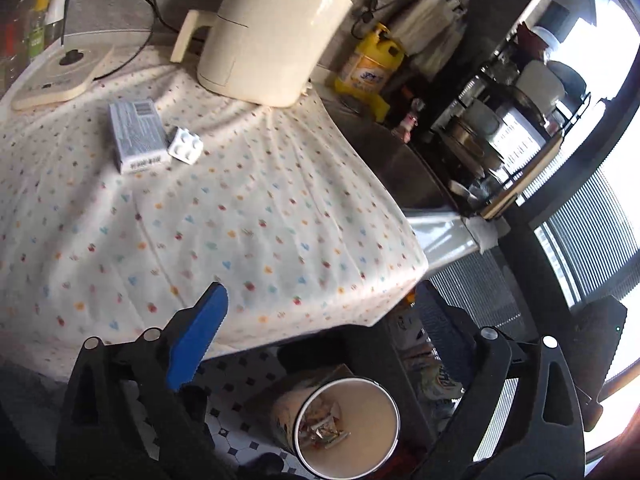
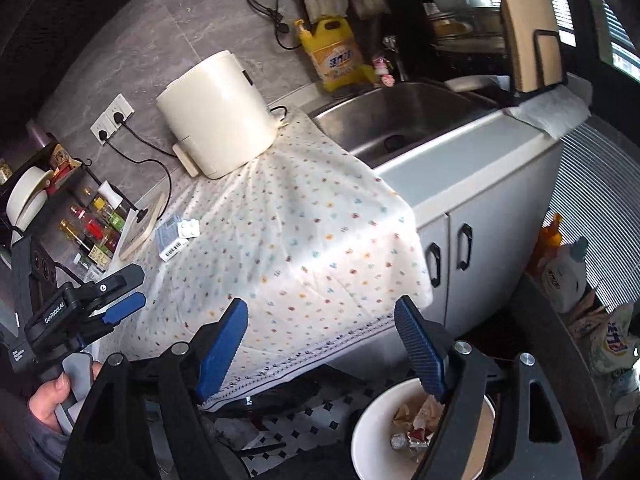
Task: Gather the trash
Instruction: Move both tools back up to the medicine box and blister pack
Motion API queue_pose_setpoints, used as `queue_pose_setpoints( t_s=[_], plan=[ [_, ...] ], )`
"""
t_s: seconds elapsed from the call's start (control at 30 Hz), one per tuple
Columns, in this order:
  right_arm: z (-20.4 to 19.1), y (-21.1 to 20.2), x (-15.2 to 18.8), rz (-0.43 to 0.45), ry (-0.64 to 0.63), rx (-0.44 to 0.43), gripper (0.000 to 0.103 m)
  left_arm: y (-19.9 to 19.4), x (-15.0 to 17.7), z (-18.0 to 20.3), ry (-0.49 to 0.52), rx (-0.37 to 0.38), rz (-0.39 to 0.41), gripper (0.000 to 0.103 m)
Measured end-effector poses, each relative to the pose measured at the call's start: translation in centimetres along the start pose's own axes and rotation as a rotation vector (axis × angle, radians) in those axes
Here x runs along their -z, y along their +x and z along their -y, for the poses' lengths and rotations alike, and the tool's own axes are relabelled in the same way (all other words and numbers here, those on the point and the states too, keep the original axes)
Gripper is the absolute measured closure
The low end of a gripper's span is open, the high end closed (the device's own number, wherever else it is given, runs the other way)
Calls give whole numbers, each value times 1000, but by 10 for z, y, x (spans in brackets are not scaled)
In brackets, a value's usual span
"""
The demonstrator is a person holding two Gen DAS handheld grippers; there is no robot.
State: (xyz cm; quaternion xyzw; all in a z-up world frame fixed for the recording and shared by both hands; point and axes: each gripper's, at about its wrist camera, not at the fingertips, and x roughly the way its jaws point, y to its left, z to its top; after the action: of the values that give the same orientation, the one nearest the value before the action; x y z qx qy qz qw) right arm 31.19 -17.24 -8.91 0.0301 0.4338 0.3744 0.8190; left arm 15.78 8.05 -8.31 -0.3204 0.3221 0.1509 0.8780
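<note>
Both grippers idle, trash left on the worktop [image 2: 304,248]

Our right gripper [image 2: 320,348] and left gripper [image 2: 120,308] gape empty; reaching carelessly for the box [image 1: 138,136] and blister pack [image 1: 185,145] could snag the cloth or miss the bin [image 1: 347,426].

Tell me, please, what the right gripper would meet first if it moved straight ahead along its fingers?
Most likely the dotted cloth over the counter: the right gripper is open and empty, and its fingers frame the cloth's hanging front edge. Depth is unclear; the paper bin sits lower, off that line.
</note>
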Motion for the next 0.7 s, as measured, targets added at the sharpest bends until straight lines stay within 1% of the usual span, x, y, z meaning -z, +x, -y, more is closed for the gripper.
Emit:
queue_pose_setpoints(
  t_s=[0.1,0.17,0.23,0.43,0.5,0.57,0.7],
  plan=[
    [-27,24,-15,-17,-30,-26,23,-5,-21,-25,-23,-24,22,6],
    [-44,39,-24,-24,-43,-45,16,-8,-33,-41,-42,-33,33,6],
    [-61,55,-32,-33,-55,-62,13,-11,-45,-56,-57,-45,46,6],
    [-107,105,-54,-74,-89,-129,13,-15,-75,-99,-90,-90,66,6],
    [-121,125,-58,-96,-100,-144,15,-16,-83,-113,-95,-106,73,6],
    [-136,144,-62,-121,-112,-167,20,-16,-89,-126,-101,-121,82,6],
    [-161,181,-68,-154,-133,-195,20,-17,-97,-154,-126,-159,85,6]
  ],
)
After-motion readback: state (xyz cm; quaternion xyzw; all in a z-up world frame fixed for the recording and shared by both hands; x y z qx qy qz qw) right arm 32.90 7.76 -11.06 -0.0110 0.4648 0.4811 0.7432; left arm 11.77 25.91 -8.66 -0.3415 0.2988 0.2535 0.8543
